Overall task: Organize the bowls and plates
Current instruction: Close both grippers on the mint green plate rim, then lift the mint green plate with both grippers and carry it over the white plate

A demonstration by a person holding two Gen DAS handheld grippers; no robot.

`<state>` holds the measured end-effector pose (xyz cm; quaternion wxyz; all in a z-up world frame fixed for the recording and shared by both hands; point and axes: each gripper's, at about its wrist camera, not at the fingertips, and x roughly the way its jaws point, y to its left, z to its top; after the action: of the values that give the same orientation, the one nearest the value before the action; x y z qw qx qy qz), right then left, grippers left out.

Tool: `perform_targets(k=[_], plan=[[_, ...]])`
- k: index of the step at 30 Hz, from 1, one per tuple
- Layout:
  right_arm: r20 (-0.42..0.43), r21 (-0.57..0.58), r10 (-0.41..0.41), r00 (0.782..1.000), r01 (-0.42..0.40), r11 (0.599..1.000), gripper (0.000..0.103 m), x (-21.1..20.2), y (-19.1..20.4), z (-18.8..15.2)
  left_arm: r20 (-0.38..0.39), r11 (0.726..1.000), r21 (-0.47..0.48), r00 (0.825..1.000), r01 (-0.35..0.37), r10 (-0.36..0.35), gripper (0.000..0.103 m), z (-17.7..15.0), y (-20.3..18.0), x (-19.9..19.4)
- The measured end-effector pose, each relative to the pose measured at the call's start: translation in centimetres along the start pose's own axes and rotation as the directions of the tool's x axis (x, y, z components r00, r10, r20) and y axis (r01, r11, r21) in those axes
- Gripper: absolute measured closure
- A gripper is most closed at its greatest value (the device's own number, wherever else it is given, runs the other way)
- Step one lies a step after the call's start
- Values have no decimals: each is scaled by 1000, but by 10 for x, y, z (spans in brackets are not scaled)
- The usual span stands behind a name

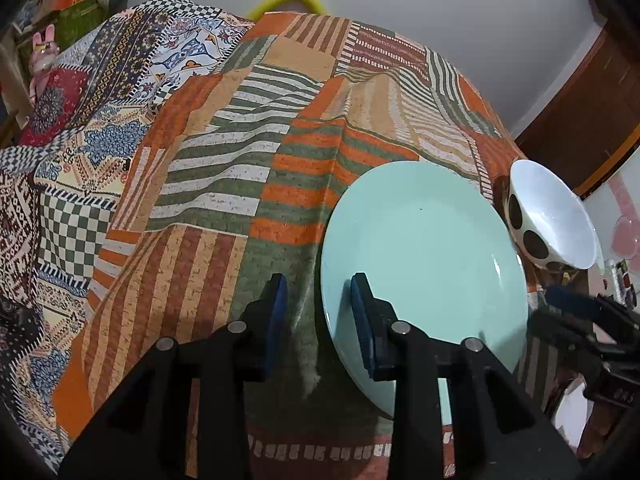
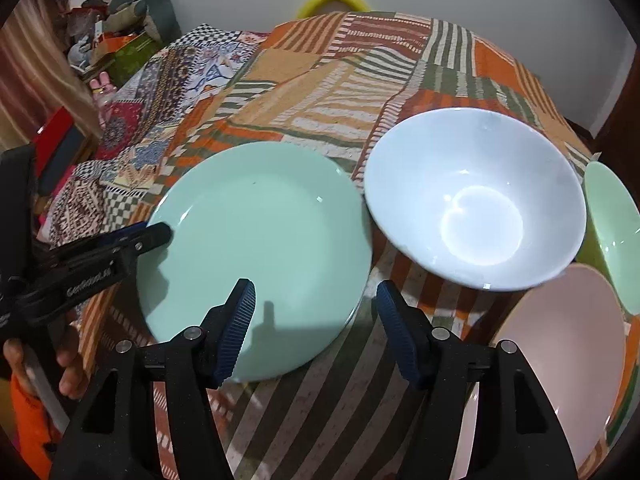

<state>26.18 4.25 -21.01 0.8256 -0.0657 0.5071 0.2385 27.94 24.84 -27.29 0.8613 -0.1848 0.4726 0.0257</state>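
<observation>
in the left wrist view, the left hand-held gripper [image 1: 320, 292] stood in the lower middle of the frame with its jaws apart and nothing clamped. its right pad sat over the near left rim of the mint plate [image 1: 432, 248], its left pad over the patchwork cloth [image 1: 224, 168] covering the bench, so the rim lay between the jaws with no pad visibly pressing it. the spotted white bowl [image 1: 552, 216] sat at the right edge, just beside the plate. the right hand-held gripper [image 1: 568, 304] showed blurred at lower right.

in the right wrist view, the right hand-held gripper [image 2: 316, 320] was open and empty at bottom centre, straddling the plate's lower right rim. the left hand-held gripper reached in from the left edge to the plate's opposite rim. the white bowl lay at upper right, a pink bowl [image 2: 560, 344] at lower right and a green bowl [image 2: 616, 232] at the far right edge.

judging from this, nothing was stacked yet: the plate lay flat and ungrasped, the bowls separate, so the sorting remained almost wholly ahead.
</observation>
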Motion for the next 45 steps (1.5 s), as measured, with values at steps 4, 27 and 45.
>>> perform_targets(k=[4,27,45], plan=[[8,17,50,999,-51,999,43,-7,-1,-8,4,1000,10,1000,-3,3,76,-6,-1,-6],[34,-16,45,998,-45,999,64,-1,11,-7,-5,1000,20,1000,-4,4,77,-32,13,-29],[-44,-15,-4,999,4,1000,73,42,13,2,-22,999,-38,999,26,-27,77,-7,25,-12]])
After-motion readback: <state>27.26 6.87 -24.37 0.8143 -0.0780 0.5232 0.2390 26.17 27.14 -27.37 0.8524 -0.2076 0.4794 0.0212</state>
